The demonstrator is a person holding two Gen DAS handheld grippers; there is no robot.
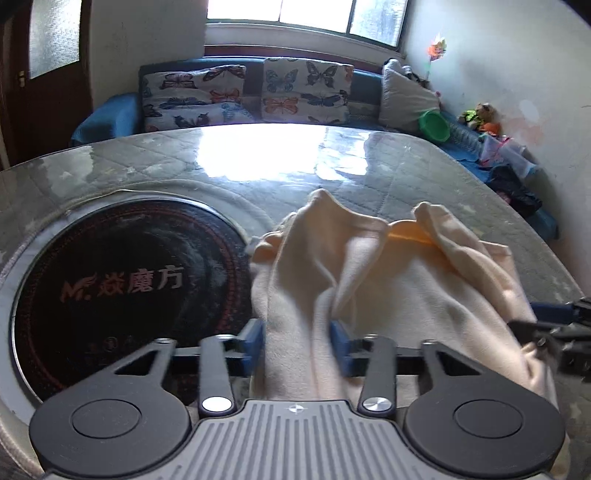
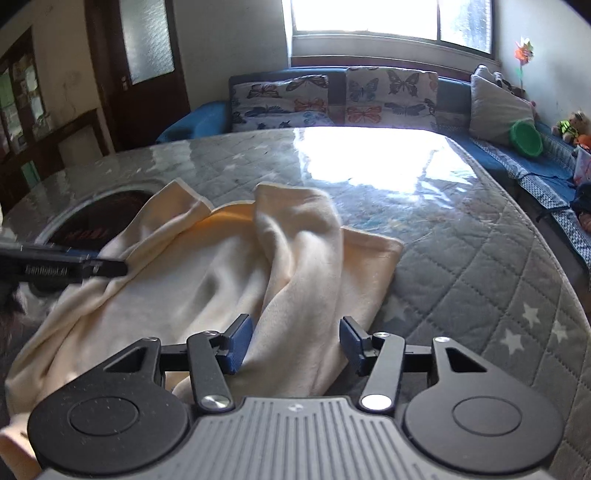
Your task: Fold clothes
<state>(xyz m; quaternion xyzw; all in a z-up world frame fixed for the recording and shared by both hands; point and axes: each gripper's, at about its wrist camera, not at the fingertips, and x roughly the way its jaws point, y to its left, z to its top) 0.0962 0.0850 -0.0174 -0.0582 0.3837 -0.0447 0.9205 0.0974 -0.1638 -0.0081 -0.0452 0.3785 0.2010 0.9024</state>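
- while both claws sit low over the table (image 2: 461,236), a cream cloth (image 2: 207,280) lies rumpled on its quilted cover, beside the round black plate (image 1: 122,284)
- left claw (image 1: 299,343): blue pads clamped on a cloth ridge
- right claw (image 2: 295,343): pads apart, a fold running between them

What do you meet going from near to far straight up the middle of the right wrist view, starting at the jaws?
Right gripper, jaws apart with fabric between them → cream garment → quilted table cover under clear plastic → butterfly cushions on the blue sofa → window.
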